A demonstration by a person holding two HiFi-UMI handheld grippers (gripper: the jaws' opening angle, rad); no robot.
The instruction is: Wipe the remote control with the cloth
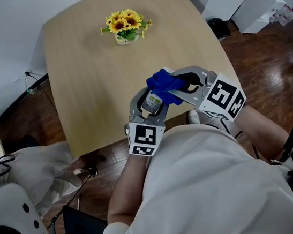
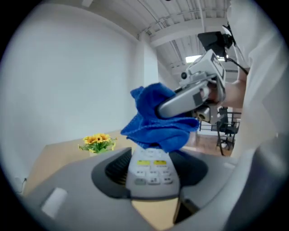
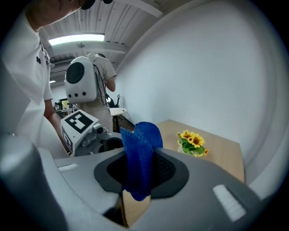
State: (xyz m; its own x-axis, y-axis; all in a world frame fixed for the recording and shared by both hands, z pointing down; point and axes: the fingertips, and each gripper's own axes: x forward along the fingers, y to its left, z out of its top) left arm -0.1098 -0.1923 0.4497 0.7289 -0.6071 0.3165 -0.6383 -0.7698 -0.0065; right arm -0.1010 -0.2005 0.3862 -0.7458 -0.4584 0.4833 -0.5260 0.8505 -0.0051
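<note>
My left gripper (image 1: 150, 105) is shut on a grey remote control (image 2: 152, 169) with yellow and white buttons, held above the near edge of the wooden table (image 1: 91, 73). My right gripper (image 1: 177, 85) is shut on a blue cloth (image 1: 164, 87). The cloth (image 2: 158, 119) lies over the far end of the remote control (image 1: 151, 104). In the right gripper view the blue cloth (image 3: 140, 155) stands bunched between the jaws, and the left gripper's marker cube (image 3: 80, 122) shows to the left.
A small pot of sunflowers (image 1: 125, 26) stands at the far side of the table. Dark wooden floor (image 1: 269, 64) lies to the right. A white machine (image 1: 10, 225) sits at the lower left, beside cables on the floor.
</note>
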